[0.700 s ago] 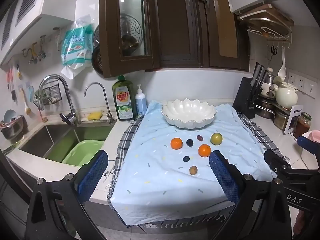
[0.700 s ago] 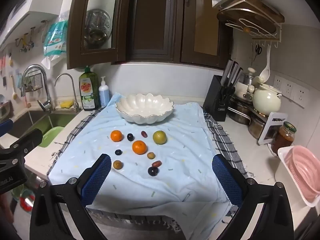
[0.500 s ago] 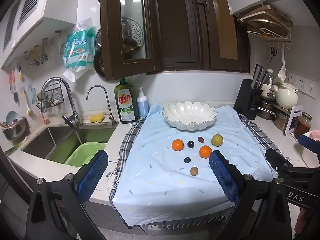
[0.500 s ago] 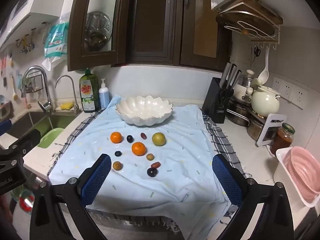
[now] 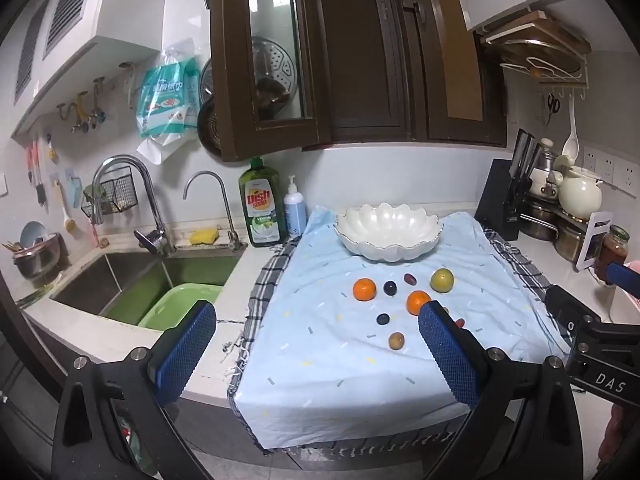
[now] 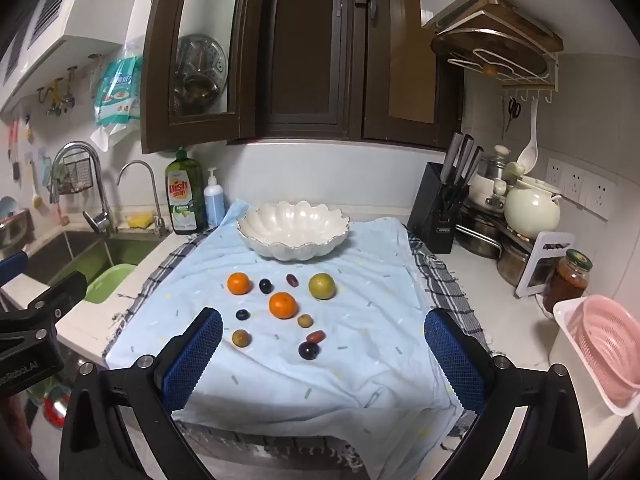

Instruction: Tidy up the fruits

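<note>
Both views slightly nearer the fruits (image 6: 283, 305) than before.

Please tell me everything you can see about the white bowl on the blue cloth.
The white bowl is wide and shallow, with a scalloped, petal-like rim and ribbed sides. It looks like glossy ceramic with a thin darker line along the edge. It stands upright and looks empty at the far end of the light blue cloth, behind the scattered fruits. Only the cloth touches it.

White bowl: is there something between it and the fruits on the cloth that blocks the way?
Nothing visible does. Bare blue cloth lies between the white bowl and the nearest fruits, the orange and green fruit.
</note>
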### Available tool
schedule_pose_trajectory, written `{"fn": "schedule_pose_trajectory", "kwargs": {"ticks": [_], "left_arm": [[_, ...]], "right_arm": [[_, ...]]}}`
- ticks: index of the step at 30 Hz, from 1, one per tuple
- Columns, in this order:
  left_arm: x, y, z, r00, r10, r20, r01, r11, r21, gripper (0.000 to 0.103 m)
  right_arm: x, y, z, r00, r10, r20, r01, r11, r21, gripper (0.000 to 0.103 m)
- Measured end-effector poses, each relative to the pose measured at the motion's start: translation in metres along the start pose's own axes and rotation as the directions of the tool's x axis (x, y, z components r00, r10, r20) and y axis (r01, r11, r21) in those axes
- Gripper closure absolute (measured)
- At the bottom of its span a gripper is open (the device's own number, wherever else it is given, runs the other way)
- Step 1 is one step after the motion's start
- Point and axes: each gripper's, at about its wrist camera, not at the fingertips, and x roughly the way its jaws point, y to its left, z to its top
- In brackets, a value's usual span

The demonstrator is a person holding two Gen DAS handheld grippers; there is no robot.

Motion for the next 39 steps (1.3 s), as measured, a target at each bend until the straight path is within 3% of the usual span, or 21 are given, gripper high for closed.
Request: {"fn": "schedule_pose_trajectory", "kwargs": {"ticks": [39], "left_arm": [[-0.008, -0.005, 0.016, 0.999, -0.016, 0.029, 0.016, 1.0, 0.012, 0.0]], "right_arm": [[-0.009, -0.01, 0.006, 0.999, 0.008, 0.038, -0.009, 1.0, 0.028, 0.001]]}}
